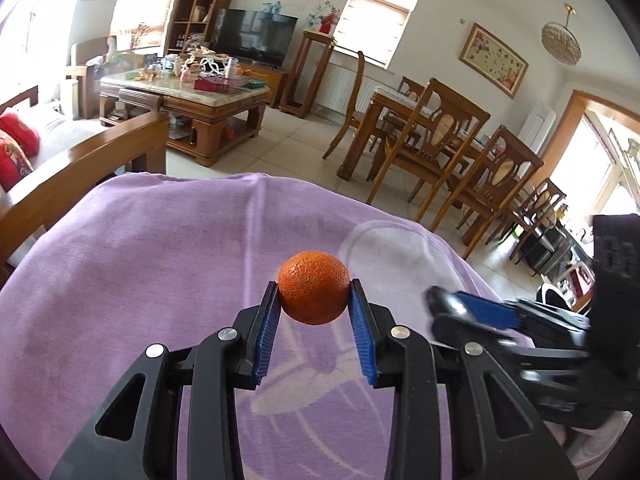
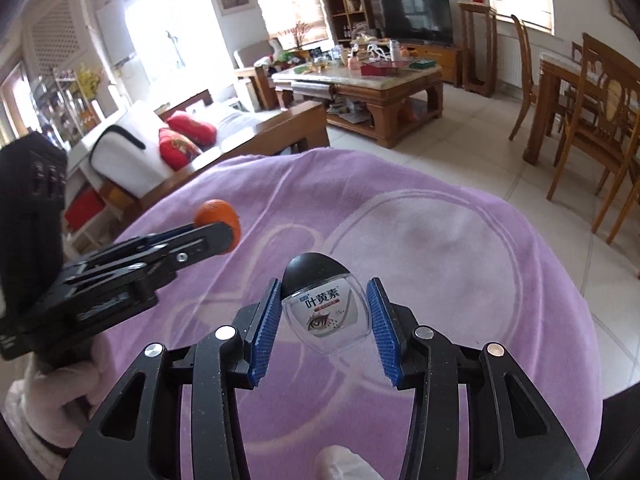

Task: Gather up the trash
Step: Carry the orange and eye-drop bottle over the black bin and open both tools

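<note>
Living room behind my work surface: tiled floor, wooden coffee table (image 1: 188, 92) crowded with small items, dark television (image 1: 256, 38), wooden dining table (image 1: 404, 108) with chairs, sofa with red cushions (image 2: 188, 136). Work surface: rounded top draped in a purple cloth (image 1: 160, 248) with a pale looping print. Left gripper (image 1: 314, 300), item one: black frame with blue ribbed pads, pinching a small orange (image 1: 314, 292) on both sides and holding it clear above the cloth; from my right wrist camera the same gripper (image 2: 224, 228) enters from the left with the orange (image 2: 218, 212) at its tip. Right gripper (image 2: 324, 312), item two: same build, jaws drawn in around a small clear eye-drop bottle (image 2: 328, 308) with a black cap and a printed eye label; the left pad meets the cap, while I see a sliver of gap at the right pad, so I cannot tell whether the grip is firm. From my left wrist camera the right gripper (image 1: 460, 308) is blurred, low at the right edge.
</note>
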### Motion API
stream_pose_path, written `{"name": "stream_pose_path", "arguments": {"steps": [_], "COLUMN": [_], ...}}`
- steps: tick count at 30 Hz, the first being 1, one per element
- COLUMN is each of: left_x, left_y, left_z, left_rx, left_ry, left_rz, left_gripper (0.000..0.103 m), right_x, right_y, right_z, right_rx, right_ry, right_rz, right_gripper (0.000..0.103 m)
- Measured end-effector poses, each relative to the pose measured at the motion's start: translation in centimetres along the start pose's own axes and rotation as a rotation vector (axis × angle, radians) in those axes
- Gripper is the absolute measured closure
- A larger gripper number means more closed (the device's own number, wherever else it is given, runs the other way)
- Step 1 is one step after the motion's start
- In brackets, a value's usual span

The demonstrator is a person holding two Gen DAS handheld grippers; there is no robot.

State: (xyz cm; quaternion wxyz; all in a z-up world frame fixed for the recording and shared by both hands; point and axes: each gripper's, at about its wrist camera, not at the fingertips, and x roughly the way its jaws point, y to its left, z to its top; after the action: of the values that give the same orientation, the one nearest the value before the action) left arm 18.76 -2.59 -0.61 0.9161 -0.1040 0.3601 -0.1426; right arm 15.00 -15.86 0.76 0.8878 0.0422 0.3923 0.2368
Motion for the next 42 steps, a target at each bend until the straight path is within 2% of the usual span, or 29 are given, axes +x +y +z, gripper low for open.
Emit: {"name": "stream_pose_path", "arguments": {"steps": [4, 9, 13, 17, 23, 30, 34, 42], "left_x": [-0.7, -1.9, -2.6, -2.7, -0.5, 3.1, 5.0, 7.4], "left_y": [-4.3, -12.5, -20.0, -26.5, -33.6, -39.6, -41.1, -42.6], "left_z": [-0.8, -2.5, -4.2, -6.1, -8.3, -10.7, -11.9, -13.0], "left_rx": [0.087, 0.198, 0.308, 0.404, 0.475, 0.545, 0.575, 0.605], "left_ry": [-0.020, -0.013, -0.013, -0.025, 0.016, 0.076, 0.111, 0.159], "left_rz": [-0.025, -0.133, -0.222, -0.280, -0.354, -0.388, -0.377, -0.350], "left_gripper": [0.068, 0.069, 0.068, 0.068, 0.068, 0.068, 0.068, 0.068], "right_x": [-6.6, -14.8, -19.8, -24.5, -30.4, -33.4, -33.8, -32.2], "right_y": [-3.3, -8.7, -12.9, -17.2, -23.7, -29.3, -31.6, -33.5], "right_z": [-2.8, -7.0, -10.5, -14.0, -19.2, -24.0, -25.9, -27.0], "right_rx": [0.082, 0.181, 0.258, 0.334, 0.445, 0.543, 0.588, 0.631], "right_ry": [-0.102, -0.238, -0.302, -0.363, -0.438, -0.472, -0.472, -0.450], "right_rz": [-0.004, -0.075, -0.122, -0.166, -0.228, -0.274, -0.284, -0.295], "right_gripper": [0.059, 0.059, 0.059, 0.059, 0.059, 0.059, 0.059, 0.059]}}
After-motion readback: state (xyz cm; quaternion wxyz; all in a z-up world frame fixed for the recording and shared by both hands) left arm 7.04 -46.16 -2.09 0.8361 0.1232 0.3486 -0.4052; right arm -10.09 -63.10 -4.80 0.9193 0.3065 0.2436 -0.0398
